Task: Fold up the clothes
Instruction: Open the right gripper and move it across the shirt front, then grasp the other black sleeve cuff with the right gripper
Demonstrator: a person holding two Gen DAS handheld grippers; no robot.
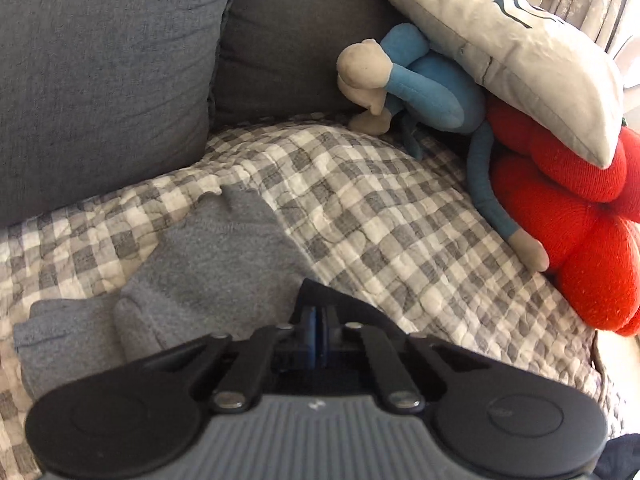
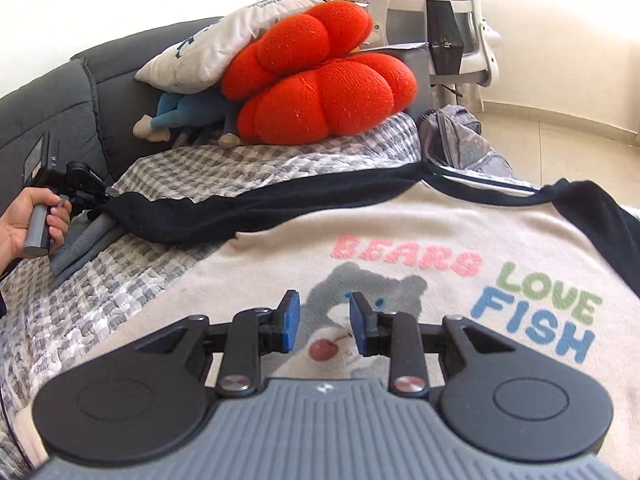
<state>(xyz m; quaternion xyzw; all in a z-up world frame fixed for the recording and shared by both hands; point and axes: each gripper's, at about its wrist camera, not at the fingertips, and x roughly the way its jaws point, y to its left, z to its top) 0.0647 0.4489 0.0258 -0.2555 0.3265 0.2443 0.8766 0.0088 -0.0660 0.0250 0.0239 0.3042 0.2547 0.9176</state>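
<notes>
A cream sweatshirt [image 2: 400, 236] with dark navy sleeves and a bear print lies spread on the checked quilt [image 2: 208, 168]. My right gripper [image 2: 324, 320] hovers open just above the bear print, holding nothing. My left gripper [image 1: 319, 320] is shut on the end of the dark navy sleeve [image 1: 320, 294]; in the right wrist view it [image 2: 100, 196] holds that sleeve [image 2: 208, 208] stretched out to the left. Folded grey clothes [image 1: 192, 264] lie on the quilt [image 1: 380, 200] just left of the left gripper.
Grey sofa cushions [image 1: 100, 80] stand behind. A blue plush monkey [image 1: 420, 84], a red knitted cushion [image 1: 568, 208] and a white pillow [image 1: 500, 40] are piled at the right. A white office chair [image 2: 460, 8] and a grey bag [image 2: 460, 140] are beyond the sofa's end.
</notes>
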